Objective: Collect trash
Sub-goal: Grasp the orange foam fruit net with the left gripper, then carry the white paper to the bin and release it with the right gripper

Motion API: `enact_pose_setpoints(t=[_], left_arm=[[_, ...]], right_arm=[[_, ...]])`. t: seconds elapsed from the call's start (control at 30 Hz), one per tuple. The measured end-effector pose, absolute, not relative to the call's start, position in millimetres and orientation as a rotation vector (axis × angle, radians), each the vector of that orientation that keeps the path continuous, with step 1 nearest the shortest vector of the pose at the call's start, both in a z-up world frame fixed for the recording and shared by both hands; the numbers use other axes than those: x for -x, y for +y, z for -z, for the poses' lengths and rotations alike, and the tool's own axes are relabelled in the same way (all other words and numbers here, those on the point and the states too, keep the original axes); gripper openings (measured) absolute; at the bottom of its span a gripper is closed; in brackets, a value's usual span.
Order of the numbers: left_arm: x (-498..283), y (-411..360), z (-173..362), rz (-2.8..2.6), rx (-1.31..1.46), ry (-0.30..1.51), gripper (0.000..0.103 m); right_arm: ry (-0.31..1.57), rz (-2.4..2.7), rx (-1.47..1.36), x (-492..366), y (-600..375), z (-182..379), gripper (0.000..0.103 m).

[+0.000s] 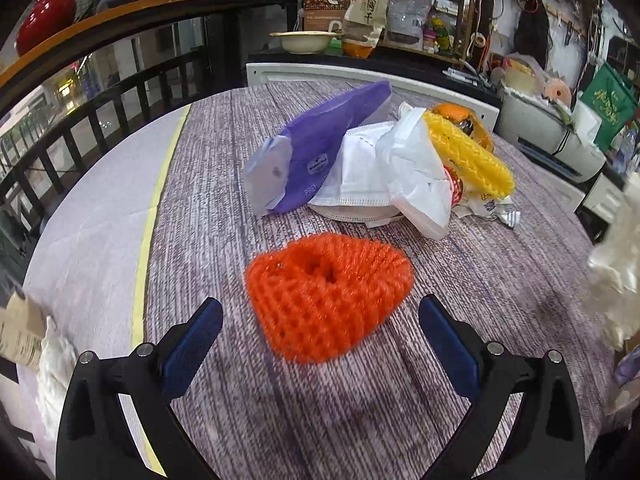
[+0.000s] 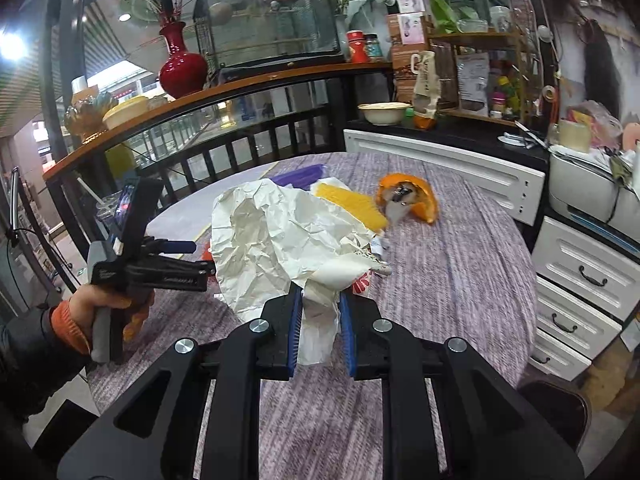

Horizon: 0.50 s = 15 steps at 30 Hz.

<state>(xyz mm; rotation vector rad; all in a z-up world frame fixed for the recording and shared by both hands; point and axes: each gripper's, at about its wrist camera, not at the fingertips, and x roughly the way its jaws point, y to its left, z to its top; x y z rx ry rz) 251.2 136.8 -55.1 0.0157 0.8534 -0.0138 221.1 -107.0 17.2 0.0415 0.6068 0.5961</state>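
Note:
In the left wrist view an orange foam fruit net [image 1: 330, 294] lies on the round table [image 1: 224, 168]. My left gripper [image 1: 320, 316] is open just above and in front of it, fingers on either side. Behind it is a trash pile: a purple pouch [image 1: 320, 148], a white face mask [image 1: 360, 176], a white bag [image 1: 416, 176], a yellow foam net [image 1: 468, 152] and an orange wrapper [image 1: 460, 114]. My right gripper [image 2: 319, 306] is shut on crumpled white paper [image 2: 276, 240] and holds it above the table. The paper also shows at the right edge of the left view [image 1: 616, 264].
A black railing with a wooden counter [image 2: 224, 88] curves behind the table. A white cabinet [image 2: 440, 168] and white drawers [image 2: 584, 276] stand at the right. A red vase [image 2: 182, 68] stands on the counter. The hand holding the left gripper [image 2: 132, 264] shows at left.

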Motion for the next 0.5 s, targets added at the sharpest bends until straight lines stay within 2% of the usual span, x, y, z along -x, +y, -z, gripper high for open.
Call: enact_pose_setpoints(t=[0.1, 0.17, 0.27, 0.37, 0.5], left_arm=[[-256.8, 131.1, 61.5, -0.001, -0.057, 0.871, 0.077], [-258.3, 132.0, 65.8, -0.010, -0.055, 0.889, 0.052], [-254.4, 136.5, 66.3, -0.035, -0.038, 0.885, 0.032], [-247.5, 141.8, 60.8, -0.042, -0.006, 0.868, 0.024], [-233.8, 143.3, 51.4, -0.048, 0.024, 0.837, 0.022]], right_arm=[[0.608, -0.576, -0.048, -219.3, -114.5, -12.4, 0.018], [0.614, -0.566, -0.057, -218.3, -118.6, -8.7, 0.018], [0.625, -0.555, -0.081, -218.2, -124.3, -4.4, 0.018], [0.627, -0.551, -0.095, -216.2, -127.3, -4.1, 0.018], [0.613, -0.548, -0.104, -209.7, -130.5, -6.6, 0.018]])
